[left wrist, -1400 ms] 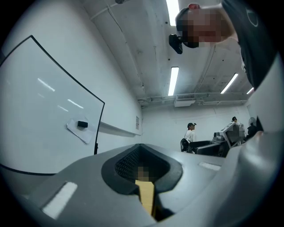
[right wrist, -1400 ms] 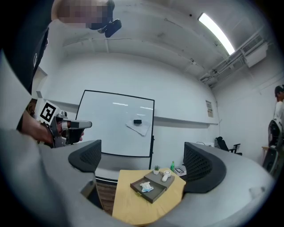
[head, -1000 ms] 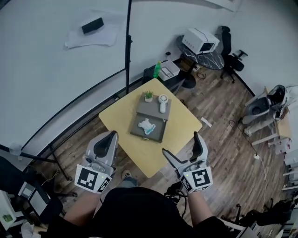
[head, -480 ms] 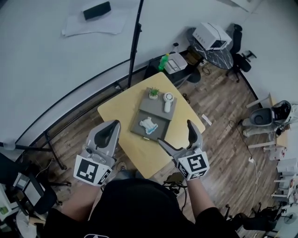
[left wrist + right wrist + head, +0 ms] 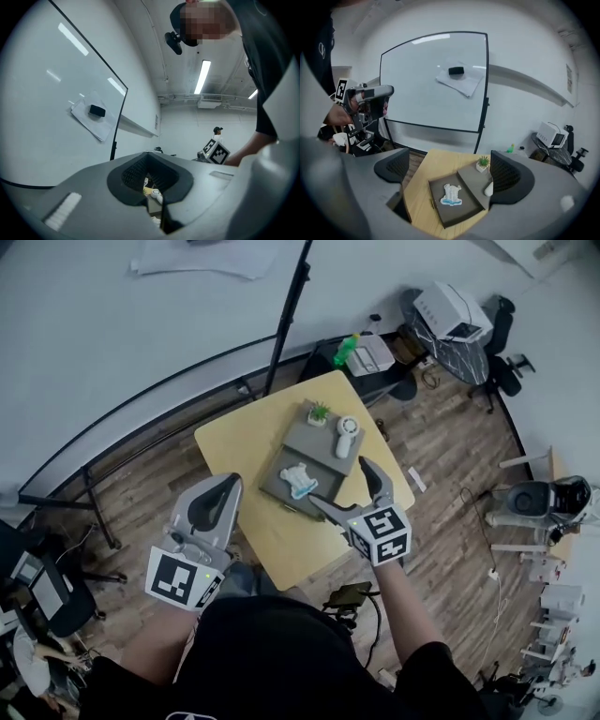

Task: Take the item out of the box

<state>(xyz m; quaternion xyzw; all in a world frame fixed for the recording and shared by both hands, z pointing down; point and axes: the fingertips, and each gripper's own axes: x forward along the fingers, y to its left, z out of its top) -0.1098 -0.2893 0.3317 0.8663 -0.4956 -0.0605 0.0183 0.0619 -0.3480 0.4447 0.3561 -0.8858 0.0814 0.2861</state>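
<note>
An open grey box (image 5: 284,486) lies on a small yellow table (image 5: 242,442). A white item with a blue edge (image 5: 299,479) rests flat inside it. In the right gripper view the box (image 5: 440,213) and the item (image 5: 451,194) sit straight ahead between the jaws. My right gripper (image 5: 339,484) hangs open above the table's near side, just short of the box, holding nothing. My left gripper (image 5: 223,486) is shut and empty, off the table's near-left edge. In its own view the left gripper (image 5: 151,157) points up at the wall.
The box's lid (image 5: 323,442) lies flipped open behind it, carrying a small potted plant (image 5: 320,412) and a white handheld fan (image 5: 348,430). A whiteboard stand pole (image 5: 289,310) rises behind the table. A green bottle (image 5: 345,350), a printer (image 5: 453,313) and chairs stand at the back right.
My right gripper has moved forward and left, from off the table's near edge to just in front of the box. The left gripper has barely moved. The head view has shifted.
</note>
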